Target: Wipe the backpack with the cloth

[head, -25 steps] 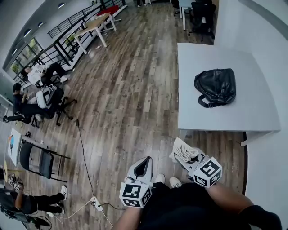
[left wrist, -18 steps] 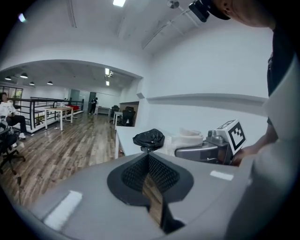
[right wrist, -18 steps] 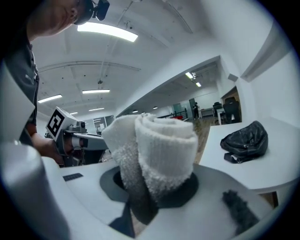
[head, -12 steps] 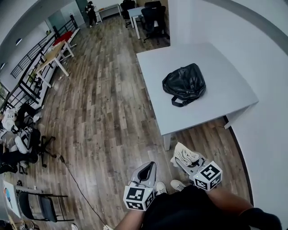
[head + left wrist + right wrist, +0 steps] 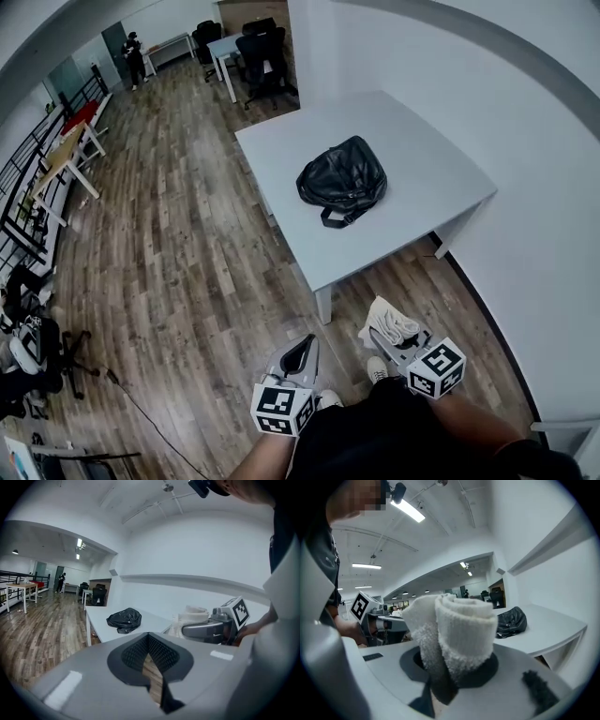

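Observation:
A black backpack (image 5: pixel 341 180) lies on the white table (image 5: pixel 422 141), well ahead of both grippers. In the head view my right gripper (image 5: pixel 382 330) is low by my body, off the table's near corner, and shut on a rolled white cloth (image 5: pixel 389 322). The right gripper view shows the cloth (image 5: pixel 457 630) standing up between the jaws, with the backpack (image 5: pixel 512 620) far behind it. My left gripper (image 5: pixel 302 347) hangs beside it over the wooden floor, jaws shut and holding nothing. In the left gripper view, the left gripper (image 5: pixel 149 637) points toward the backpack (image 5: pixel 124 619).
A white wall (image 5: pixel 534 197) runs along the table's right side. Office chairs (image 5: pixel 258 47) and a desk stand behind the table. More desks (image 5: pixel 70 155) and seated people (image 5: pixel 23 342) are at the far left. A cable (image 5: pixel 141 403) lies on the floor.
The head view has swung, so the table and backpack now sit nearer and more central. Both grippers stay low by my body, the right one still holding the cloth.

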The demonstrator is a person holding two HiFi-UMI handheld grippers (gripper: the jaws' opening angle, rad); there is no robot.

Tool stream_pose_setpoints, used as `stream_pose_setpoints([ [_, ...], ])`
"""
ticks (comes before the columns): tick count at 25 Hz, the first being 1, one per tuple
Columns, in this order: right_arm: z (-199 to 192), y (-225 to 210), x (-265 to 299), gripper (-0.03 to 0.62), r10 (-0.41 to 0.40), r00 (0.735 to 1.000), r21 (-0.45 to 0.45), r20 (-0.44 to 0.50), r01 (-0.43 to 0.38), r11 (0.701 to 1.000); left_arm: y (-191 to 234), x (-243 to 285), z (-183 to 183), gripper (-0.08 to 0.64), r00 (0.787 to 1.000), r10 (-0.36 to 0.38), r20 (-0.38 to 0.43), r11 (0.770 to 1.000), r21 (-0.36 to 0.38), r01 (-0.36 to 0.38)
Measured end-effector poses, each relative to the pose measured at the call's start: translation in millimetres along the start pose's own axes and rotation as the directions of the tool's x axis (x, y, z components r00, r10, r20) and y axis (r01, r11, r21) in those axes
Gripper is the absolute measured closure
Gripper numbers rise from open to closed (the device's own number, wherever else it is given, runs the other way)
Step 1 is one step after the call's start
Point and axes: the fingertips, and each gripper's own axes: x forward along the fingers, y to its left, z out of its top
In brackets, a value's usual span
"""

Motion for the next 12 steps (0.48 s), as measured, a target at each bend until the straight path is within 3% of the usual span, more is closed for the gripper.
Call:
stream_pose_setpoints([
  [7,9.2,-23.4,-20.6,0.503,-0.078,0.997,-0.014,0.010,0.078,0.997,-12.5,21.0,10.4,0.554,0.998,-0.057,0.011,0.998,0.010,0.057],
  [12,14.6,-50.3,-24.2,0.503,-0.076,0.997,-0.020,0.008,0.076,0.997,-21.1,44.5,21.1,0.554,0.998,-0.052,0.020,0.999,0.009,0.052],
])
